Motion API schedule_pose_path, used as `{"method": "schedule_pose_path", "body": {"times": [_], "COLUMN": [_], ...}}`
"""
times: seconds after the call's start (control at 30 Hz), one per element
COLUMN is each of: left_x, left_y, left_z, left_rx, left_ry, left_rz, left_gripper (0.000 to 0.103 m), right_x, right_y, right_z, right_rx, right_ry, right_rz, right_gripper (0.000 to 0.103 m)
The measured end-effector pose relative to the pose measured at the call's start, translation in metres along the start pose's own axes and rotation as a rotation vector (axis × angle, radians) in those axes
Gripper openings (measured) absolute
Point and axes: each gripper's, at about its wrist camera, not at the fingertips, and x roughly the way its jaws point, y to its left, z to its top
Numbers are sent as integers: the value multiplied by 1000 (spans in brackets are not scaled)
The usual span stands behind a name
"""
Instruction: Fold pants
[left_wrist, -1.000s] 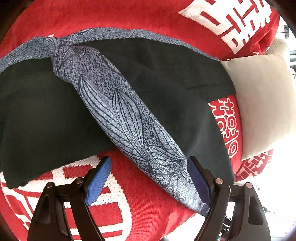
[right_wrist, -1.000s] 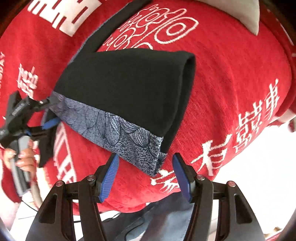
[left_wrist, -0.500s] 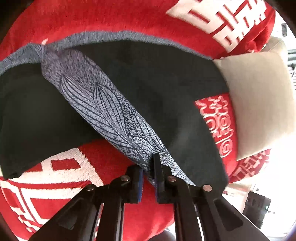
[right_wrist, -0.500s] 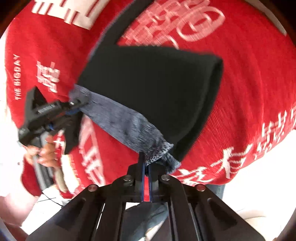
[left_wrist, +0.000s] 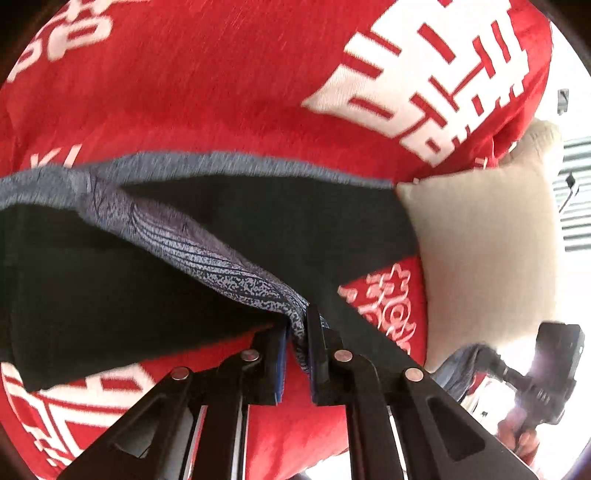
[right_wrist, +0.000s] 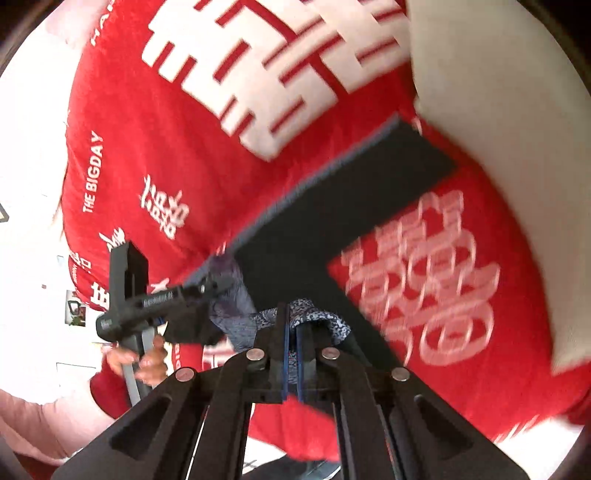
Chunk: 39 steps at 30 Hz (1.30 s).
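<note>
In the left wrist view, the left black two-finger gripper with blue pads (left_wrist: 297, 350) has its fingers drawn together on the grey-blue leaf-patterned waistband (left_wrist: 207, 254) of the black fabric pants (left_wrist: 110, 288), the band pinched between the pads and rising from them in a taut ridge toward the upper left; the pants lie spread across the red bedspread with white woven characters (left_wrist: 221, 92), one dark panel reaching right to touch the beige square cushion (left_wrist: 487, 251); at the lower right edge the right black handheld gripper (left_wrist: 554, 369) shows in part, blurred, with a strip of cloth near it.

In the right wrist view, the right gripper (right_wrist: 291, 354) is likewise closed, a bunch of the patterned waistband (right_wrist: 314, 314) caught between its blue pads; the black pants (right_wrist: 351, 206) stretch away to the upper right over the red bedspread (right_wrist: 129, 147), a thin grey edge along their upper side; to the left, the left gripper (right_wrist: 207, 291) grips the same waistband just beside, held by a bare hand (right_wrist: 147, 362); a white cushion (right_wrist: 517, 147) lies at the right.
</note>
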Motion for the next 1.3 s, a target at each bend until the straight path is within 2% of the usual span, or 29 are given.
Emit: {"method": "schedule_pose_path", "body": {"times": [0.23,0.37,0.5,0.57,0.6,0.63,0.67,0.73,0.77,0.83,0.87,0.9,0.97,1.03,1.07,1.1,1.17,1.23,1.3], "left_x": [18,44,71,79,82,81,75,63,57,44,41,37,38,48,55,64,81,99,111], "left_y": [-15,-21,-21,-21,-22,-21,-20,-18,-18,-18,-18,-19,-22,-23,-24,-22,-21,-20,-14], "left_z": [55,77,86,88,90,92,94,96,97,96,94,91,85,75,72,66,56,49,48], "left_rx": [-2,28,71,80,80,76,71,65,63,85,98,119,148,171,172,172,179,188,160], "left_ry": [-45,-51,-46,-37,-37,-49,-85,-109,-117,-139,-142,-143,-135,-105,-88,-64,-35,-28,-26], "left_rz": [4,63,126,158,200,248,279,280,285,318,335,358,387,419,425,425,430,477,491], "left_gripper": [11,11,11,19,43,62,66,66,66,66,66,66,66,66,66,66,66,66,68], "right_x": [20,57,98,112,120,126,131,135,134,125,118,113,95,82,79,79,92,112,128], "right_y": [-9,-19,-30,-37,-42,-46,-50,-55,-56,-54,-51,-48,-34,-22,-18,-15,-18,-28,-42], "right_z": [102,147,171,178,181,184,187,192,195,199,200,200,197,190,184,176,162,150,148], "right_rx": [-48,-79,-149,-163,-164,-165,-167,-165,-159,-149,-142,-140,-168,-198,-204,-210,-226,-241,-238], "right_ry": [-2,34,99,125,137,142,144,151,147,118,97,79,19,-1,7,25,97,156,171], "right_rz": [-48,-117,-216,-245,-260,-282,-305,-331,-342,-339,-314,-303,-317,-333,-328,-324,-358,-407,-436], "right_gripper": [3,3,3,3,3,4,5,6,10,35,60,70,72,72,67,45,21,18,17]}}
